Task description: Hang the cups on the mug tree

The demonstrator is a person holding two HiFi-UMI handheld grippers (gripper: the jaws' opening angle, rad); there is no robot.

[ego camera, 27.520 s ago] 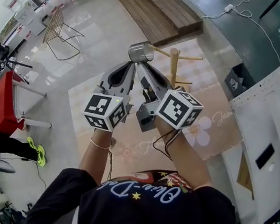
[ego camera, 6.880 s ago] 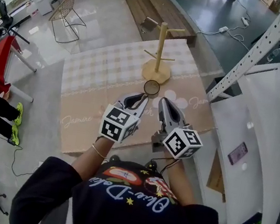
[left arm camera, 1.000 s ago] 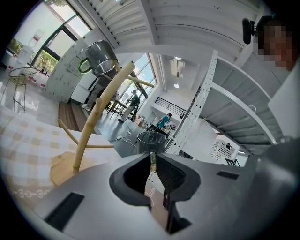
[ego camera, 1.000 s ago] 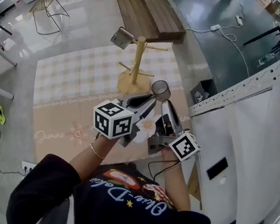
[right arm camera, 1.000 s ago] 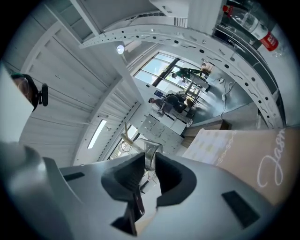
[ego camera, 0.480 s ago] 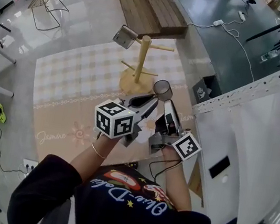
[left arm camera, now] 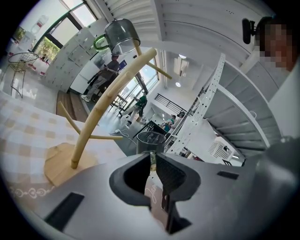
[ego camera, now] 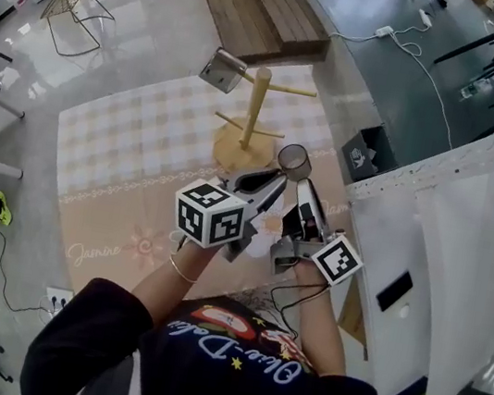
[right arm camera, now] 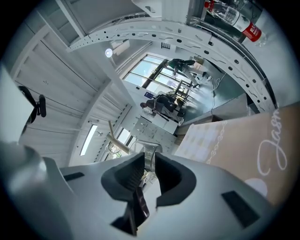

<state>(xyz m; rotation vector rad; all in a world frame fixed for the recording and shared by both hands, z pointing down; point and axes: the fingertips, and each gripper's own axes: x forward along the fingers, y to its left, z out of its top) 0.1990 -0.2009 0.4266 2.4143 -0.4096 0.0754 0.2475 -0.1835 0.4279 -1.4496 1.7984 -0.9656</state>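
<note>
So far 1 grey cup (ego camera: pixel 223 69) hanging on mug tree (ego camera: pixel 256 104); left gripper (ego camera: pixel 277 178), right gripper (ego camera: pixel 304 186) fingers pinching clear cup (ego camera: pixel 294 160), not yet hung.

Head view: high overhead, facing steeply down onto checked beige cloth (ego camera: pixel 132 154); pale wooden mug tree (ego camera: pixel 254 113) at far side.
Left hand-held gripper (ego camera: pixel 275 181) view: low, close, tilted upward; mug tree at left.
Right hand-held gripper (ego camera: pixel 303 187) view: tilted toward ceiling, cloth at right.
All three views share smoky glass cup (ego camera: pixel 294 161).
</note>
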